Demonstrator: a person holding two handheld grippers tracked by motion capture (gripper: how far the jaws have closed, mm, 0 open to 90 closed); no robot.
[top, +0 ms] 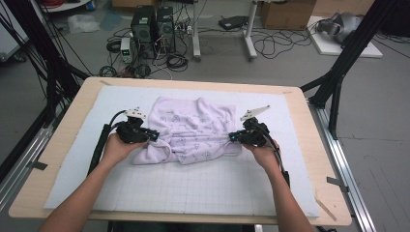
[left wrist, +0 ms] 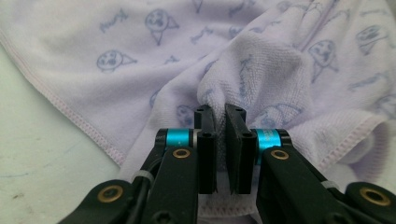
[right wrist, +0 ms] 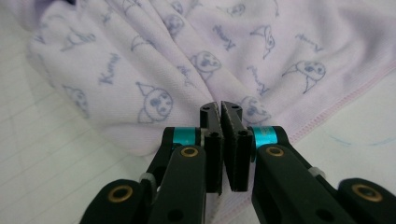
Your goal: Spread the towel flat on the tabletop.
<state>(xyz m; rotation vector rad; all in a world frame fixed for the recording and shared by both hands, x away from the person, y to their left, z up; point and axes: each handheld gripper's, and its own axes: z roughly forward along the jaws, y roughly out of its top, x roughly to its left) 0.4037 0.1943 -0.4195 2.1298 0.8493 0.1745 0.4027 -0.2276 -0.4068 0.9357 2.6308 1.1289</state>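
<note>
A lavender towel (top: 193,126) printed with small cartoon faces lies crumpled and partly folded in the middle of the white mat. My left gripper (top: 153,136) is at the towel's left side, shut on a bunched fold of the cloth (left wrist: 243,70), which rises between its jaws (left wrist: 220,112). At the towel's right side my right gripper (top: 232,137) is shut on a pinch of the fabric (right wrist: 140,70), its jaws (right wrist: 220,109) pressed together with the hemmed edge running off to the right. Each gripper is held by a hand coming in from the near edge.
The white gridded mat (top: 193,188) covers most of a wooden table (top: 63,140). Black frame struts (top: 348,53) stand at both sides. On the floor beyond the table are computer towers (top: 152,29), cables and boxes.
</note>
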